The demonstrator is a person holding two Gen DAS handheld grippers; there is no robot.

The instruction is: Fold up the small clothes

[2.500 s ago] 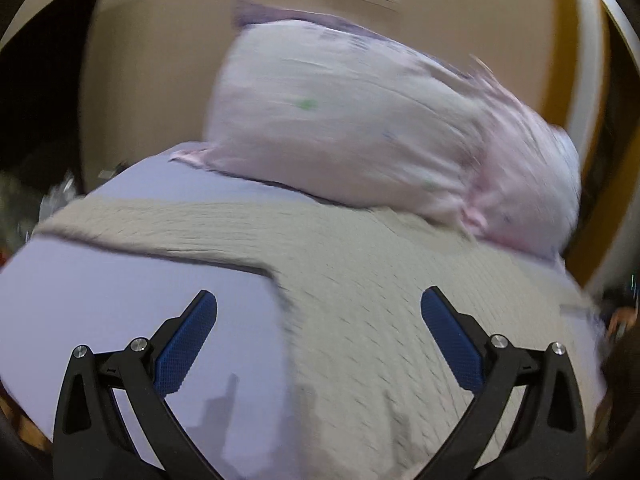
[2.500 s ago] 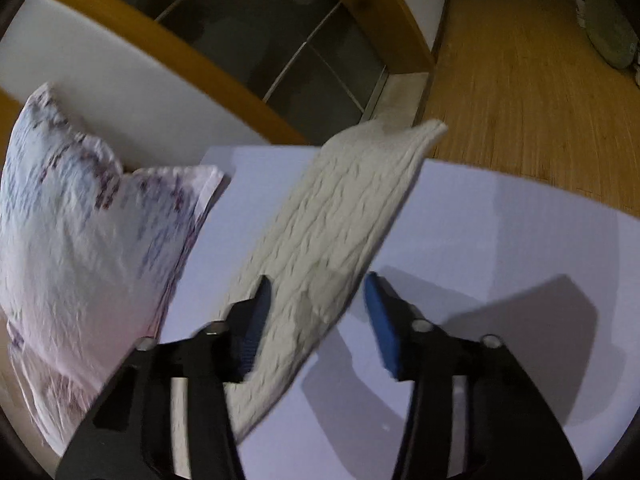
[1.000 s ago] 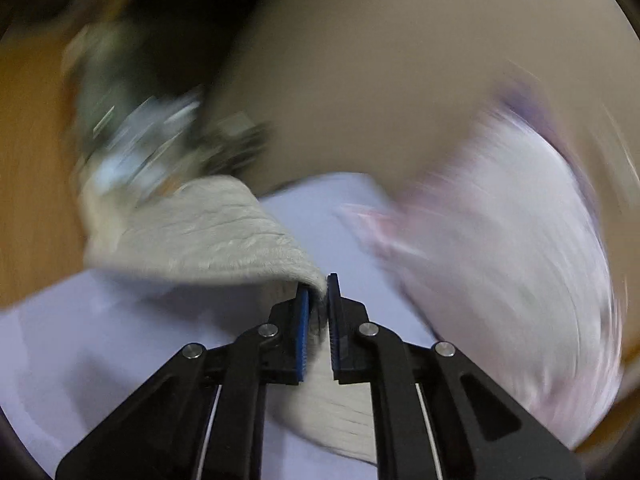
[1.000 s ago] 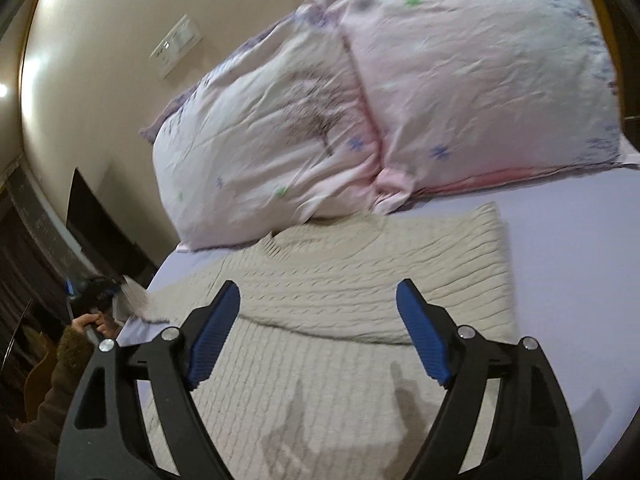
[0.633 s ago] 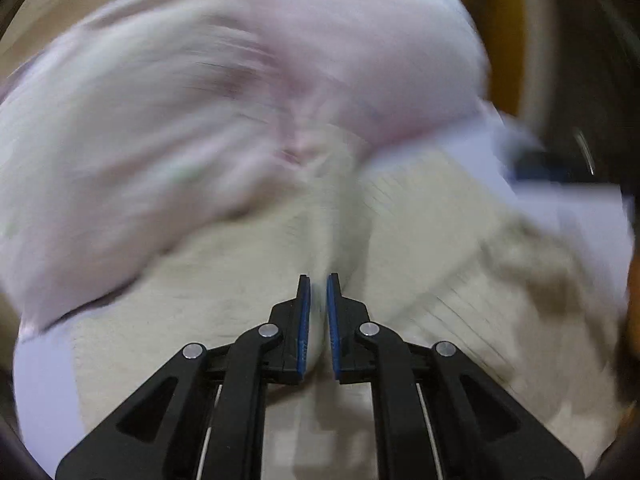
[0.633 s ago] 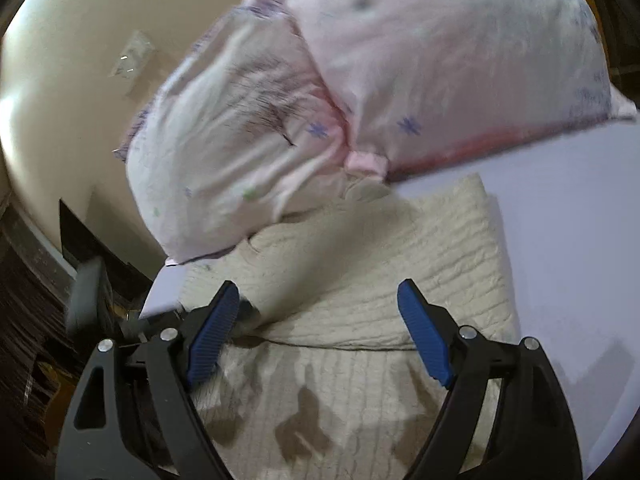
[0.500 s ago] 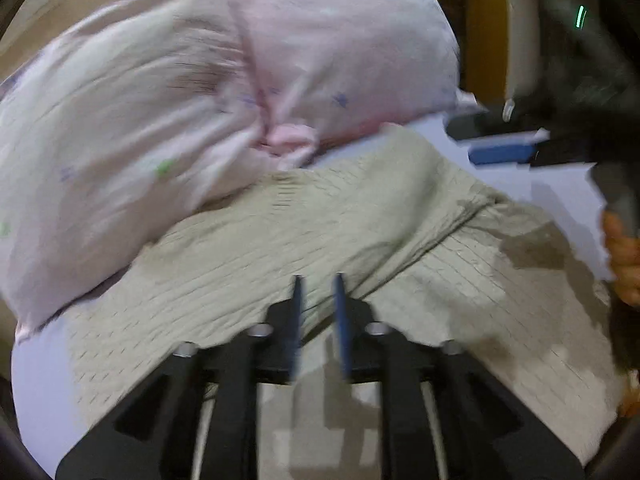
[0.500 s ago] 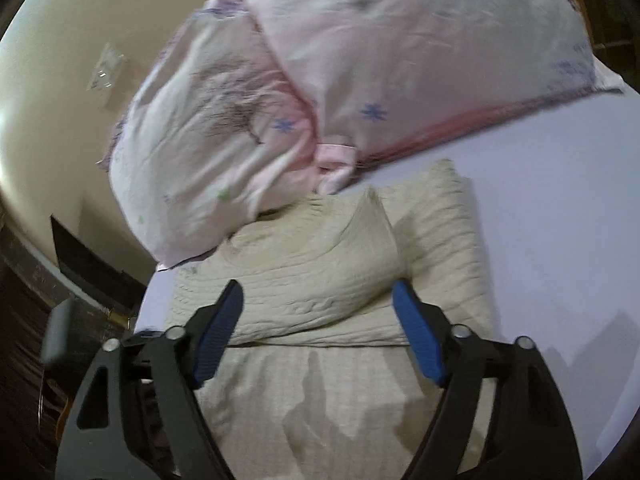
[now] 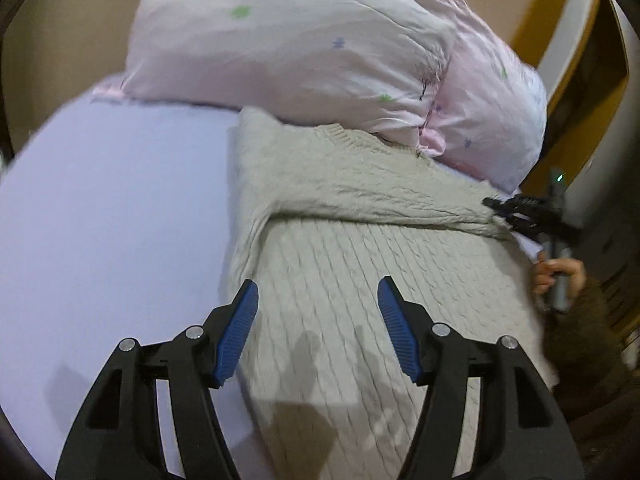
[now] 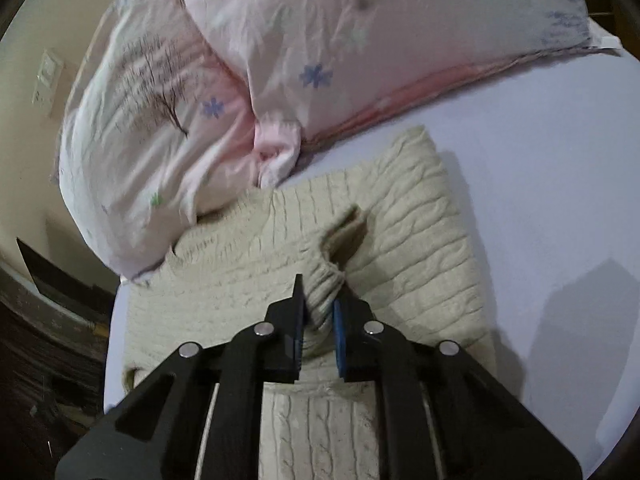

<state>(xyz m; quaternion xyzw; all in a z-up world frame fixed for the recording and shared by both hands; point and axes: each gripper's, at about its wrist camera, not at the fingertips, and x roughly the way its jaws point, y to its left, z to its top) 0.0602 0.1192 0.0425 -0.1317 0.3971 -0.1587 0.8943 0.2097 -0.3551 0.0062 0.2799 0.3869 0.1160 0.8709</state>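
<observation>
Sweater (image 9: pixel 360 264) — soft, floppy cable knit, flat just below the pillows (image 9: pixel 304 40) — best taken by cuffs and hems; right gripper (image 10: pixel 320 312) pinches a sleeve cuff, left gripper (image 9: pixel 318 332) hangs spread above it.

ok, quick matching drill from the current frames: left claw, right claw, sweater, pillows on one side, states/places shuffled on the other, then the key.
1. left claw
2. right claw
3. sweater
4. pillows

A. shut on a knit sleeve cuff
B. lying on the lavender sheet, one sleeve folded across
C. open, holding nothing, over the knit
D. at the head of the bed, beyond the collar

Pairs: 1-C, 2-A, 3-B, 4-D
</observation>
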